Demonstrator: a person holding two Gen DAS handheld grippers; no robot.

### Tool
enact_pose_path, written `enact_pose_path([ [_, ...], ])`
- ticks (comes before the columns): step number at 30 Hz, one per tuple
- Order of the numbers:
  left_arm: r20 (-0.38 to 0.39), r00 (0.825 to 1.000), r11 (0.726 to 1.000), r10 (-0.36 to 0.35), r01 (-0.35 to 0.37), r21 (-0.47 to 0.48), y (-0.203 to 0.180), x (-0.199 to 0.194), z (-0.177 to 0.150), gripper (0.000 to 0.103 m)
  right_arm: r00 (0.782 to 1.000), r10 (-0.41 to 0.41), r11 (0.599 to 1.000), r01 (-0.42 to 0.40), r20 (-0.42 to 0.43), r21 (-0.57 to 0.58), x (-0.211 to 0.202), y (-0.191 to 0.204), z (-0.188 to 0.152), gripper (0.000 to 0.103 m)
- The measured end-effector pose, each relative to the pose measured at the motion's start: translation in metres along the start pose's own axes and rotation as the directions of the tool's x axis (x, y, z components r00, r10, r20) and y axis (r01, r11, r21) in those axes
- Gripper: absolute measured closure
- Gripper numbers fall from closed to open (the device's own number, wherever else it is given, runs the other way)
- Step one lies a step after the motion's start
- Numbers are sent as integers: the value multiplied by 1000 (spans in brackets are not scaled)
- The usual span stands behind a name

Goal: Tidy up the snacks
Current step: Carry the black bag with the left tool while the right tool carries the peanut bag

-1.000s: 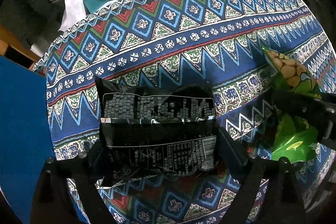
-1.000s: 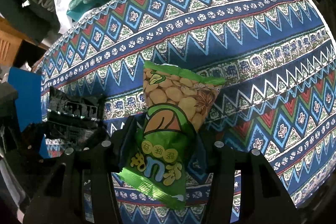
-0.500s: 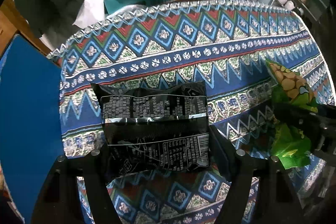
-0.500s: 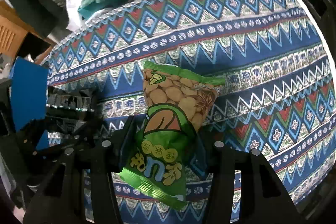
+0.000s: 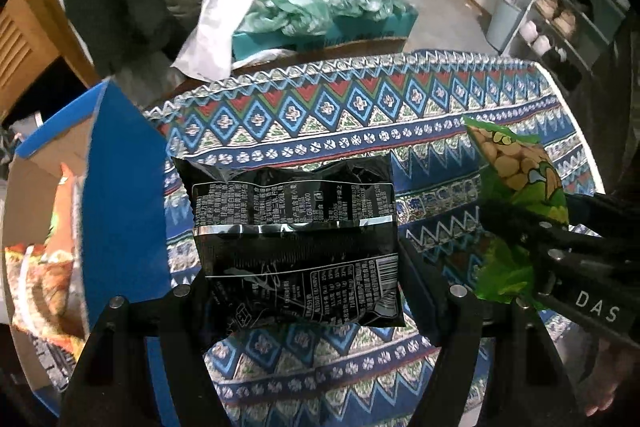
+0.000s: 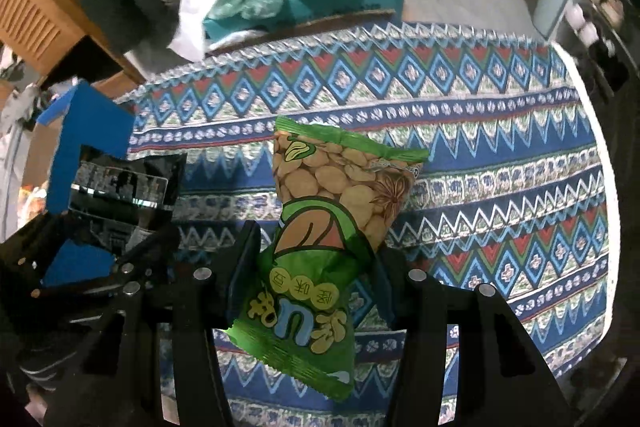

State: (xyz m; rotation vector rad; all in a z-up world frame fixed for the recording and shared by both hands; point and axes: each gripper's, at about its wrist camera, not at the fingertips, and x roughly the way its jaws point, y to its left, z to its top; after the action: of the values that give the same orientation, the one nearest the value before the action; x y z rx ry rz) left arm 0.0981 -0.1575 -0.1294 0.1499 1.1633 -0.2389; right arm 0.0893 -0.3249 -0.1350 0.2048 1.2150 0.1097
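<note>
My left gripper [image 5: 304, 267] is shut on a black snack packet [image 5: 296, 239] with white print, held above the patterned tablecloth [image 5: 360, 115]. A green bean-snack packet [image 6: 320, 247] sits pinched at its waist in my right gripper [image 6: 316, 259], also lifted off the cloth. In the left wrist view the green packet [image 5: 516, 179] and the right gripper [image 5: 560, 247] show at the right. In the right wrist view the black packet [image 6: 120, 195] and the left gripper [image 6: 132, 259] appear at the left.
A blue cardboard box [image 5: 120, 187] stands open at the table's left edge, with orange snack bags [image 5: 44, 267] inside. Behind the table sits a teal box [image 5: 340, 27] heaped with plastic bags. Shelves with shoes [image 5: 560, 15] stand at the far right.
Both grippers have risen with their packets, so the table looks farther away. The blue box and its contents have come into view at the left.
</note>
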Motion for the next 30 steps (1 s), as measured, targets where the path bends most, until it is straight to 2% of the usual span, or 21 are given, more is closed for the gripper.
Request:
enact_pose_path([
  [9, 61, 998, 997, -21, 25, -70, 24, -48, -7, 27, 998, 34, 997, -30, 51, -77, -35, 37, 3, 52],
  [16, 99, 995, 994, -10, 20, -106, 48, -77, -17, 27, 994, 72, 989, -62, 76, -136, -54, 70, 4, 52],
  [30, 148, 988, 975, 45, -11, -223, 127, -112, -39, 27, 989, 128, 960, -105, 72, -260, -56, 150, 10, 52],
])
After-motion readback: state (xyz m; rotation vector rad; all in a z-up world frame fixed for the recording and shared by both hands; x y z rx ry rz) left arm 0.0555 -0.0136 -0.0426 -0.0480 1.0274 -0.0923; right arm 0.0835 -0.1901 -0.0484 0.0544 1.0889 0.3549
